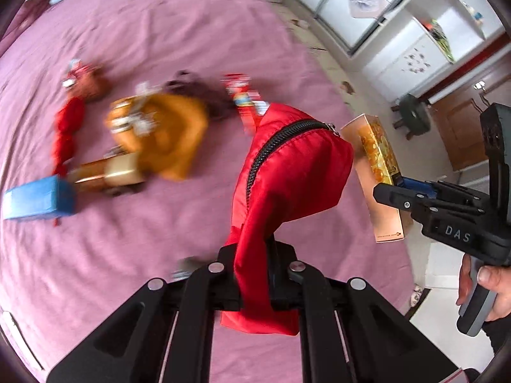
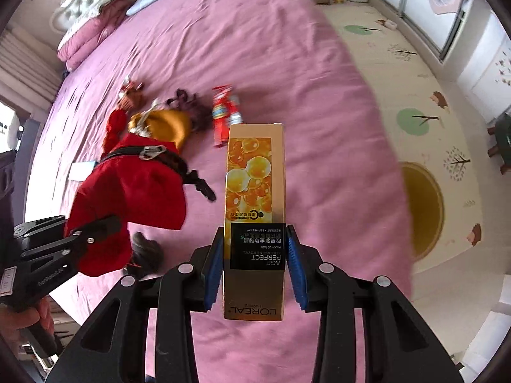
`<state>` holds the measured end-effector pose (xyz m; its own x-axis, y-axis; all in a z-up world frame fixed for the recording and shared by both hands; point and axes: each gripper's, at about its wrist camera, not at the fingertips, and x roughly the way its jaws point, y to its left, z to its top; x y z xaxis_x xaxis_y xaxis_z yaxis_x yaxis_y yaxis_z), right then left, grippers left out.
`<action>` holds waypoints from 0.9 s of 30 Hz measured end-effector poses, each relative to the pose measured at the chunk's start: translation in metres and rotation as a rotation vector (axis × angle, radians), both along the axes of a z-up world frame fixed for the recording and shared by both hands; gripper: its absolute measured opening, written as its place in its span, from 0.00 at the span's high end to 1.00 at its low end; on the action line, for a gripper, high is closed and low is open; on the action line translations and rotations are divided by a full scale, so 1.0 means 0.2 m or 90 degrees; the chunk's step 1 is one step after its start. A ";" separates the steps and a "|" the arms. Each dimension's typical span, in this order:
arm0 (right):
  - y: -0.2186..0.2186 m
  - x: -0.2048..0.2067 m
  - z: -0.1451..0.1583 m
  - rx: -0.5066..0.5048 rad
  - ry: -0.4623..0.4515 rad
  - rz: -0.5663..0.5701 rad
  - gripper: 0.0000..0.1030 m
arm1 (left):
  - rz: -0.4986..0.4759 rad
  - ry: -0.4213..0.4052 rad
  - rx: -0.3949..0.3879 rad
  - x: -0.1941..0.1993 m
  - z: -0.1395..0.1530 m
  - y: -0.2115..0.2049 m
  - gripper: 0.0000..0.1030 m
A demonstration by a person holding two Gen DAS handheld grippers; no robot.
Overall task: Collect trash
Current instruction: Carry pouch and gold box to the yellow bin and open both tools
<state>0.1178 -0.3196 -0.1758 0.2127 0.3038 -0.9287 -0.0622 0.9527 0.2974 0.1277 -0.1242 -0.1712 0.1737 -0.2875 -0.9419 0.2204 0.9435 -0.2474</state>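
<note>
Both views look down on a bed with a pink sheet (image 1: 159, 32). My left gripper (image 1: 255, 255) is shut on a red zip pouch (image 1: 287, 166), which hangs in the air above the sheet. The same pouch (image 2: 134, 185) shows in the right wrist view, pinched by the left gripper (image 2: 95, 226). My right gripper (image 2: 254, 239) is shut on a tall gold lotion box (image 2: 255, 172), its blue pads (image 2: 295, 265) pressing on both sides. In the left wrist view the right gripper (image 1: 388, 191) holds that box (image 1: 380, 159) just right of the pouch, near the bed's edge.
On the sheet lie a red snack wrapper (image 2: 225, 115), an orange cloth (image 1: 172, 131), a red cloth (image 1: 67, 134), a blue box (image 1: 38, 201) and a gold carton (image 1: 108, 172). Pillows (image 2: 95, 0) sit at the head. A patterned floor mat (image 2: 415, 95) and a stool (image 1: 412, 111) lie right.
</note>
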 end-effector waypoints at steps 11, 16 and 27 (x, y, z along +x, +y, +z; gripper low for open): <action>-0.75 -0.10 0.01 -0.028 0.002 -0.081 0.65 | -0.093 0.009 -0.037 0.04 -0.05 -0.82 0.91; -1.02 -0.14 -0.05 -0.033 0.015 -0.114 0.65 | -0.134 0.021 -0.037 0.06 -0.12 -1.14 0.91; -1.44 -0.12 -0.18 -0.040 0.023 -0.172 0.64 | -0.190 0.062 -0.042 0.15 -0.29 -1.64 0.88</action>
<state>0.0937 -0.6075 -0.2121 0.2441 0.1825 -0.9524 0.2065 0.9498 0.2349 0.1575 -0.4514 -0.2299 -0.0176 -0.3732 -0.9276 0.4580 0.8217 -0.3392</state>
